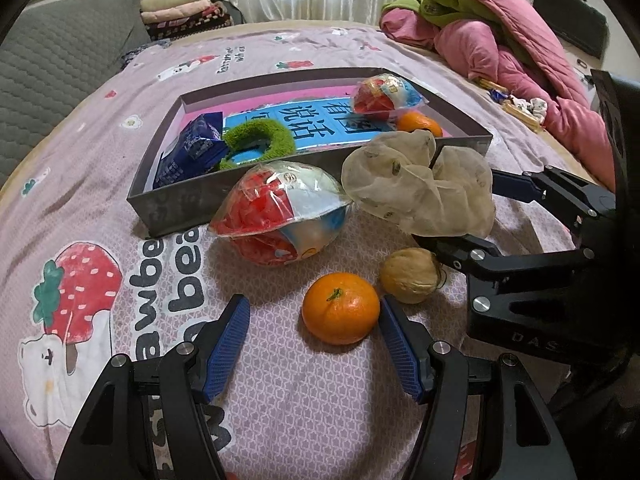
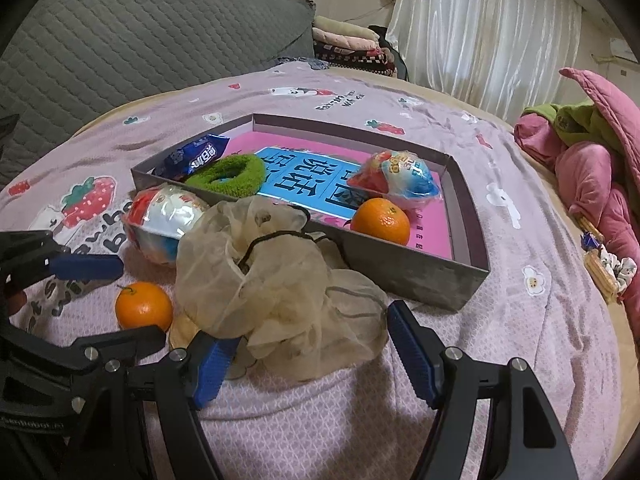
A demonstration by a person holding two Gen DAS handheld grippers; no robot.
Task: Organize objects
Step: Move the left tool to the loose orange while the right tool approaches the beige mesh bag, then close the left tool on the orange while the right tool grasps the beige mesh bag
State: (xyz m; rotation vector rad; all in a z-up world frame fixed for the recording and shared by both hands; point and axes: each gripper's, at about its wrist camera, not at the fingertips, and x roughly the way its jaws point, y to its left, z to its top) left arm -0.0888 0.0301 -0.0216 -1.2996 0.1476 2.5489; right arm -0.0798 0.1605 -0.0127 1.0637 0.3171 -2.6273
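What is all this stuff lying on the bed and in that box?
Box: one, grey, on the bedsheet.
Oranges: two; one in the box, one on the sheet.
Wrapped toy balls: two, red-white-blue; one in the box, one outside.
Green scrunchie: one, in the box.
Blue packet: one, in the box.
Beige mesh bag: one, between the right claw's fingers.
Walnut: one, tan, beside the loose orange.
Left claw: open.
Right claw: open.

The beige mesh bag (image 2: pixel 276 276) hides the walnut (image 1: pixel 410 276) and the right claw's (image 2: pixel 308 354) left fingertip.
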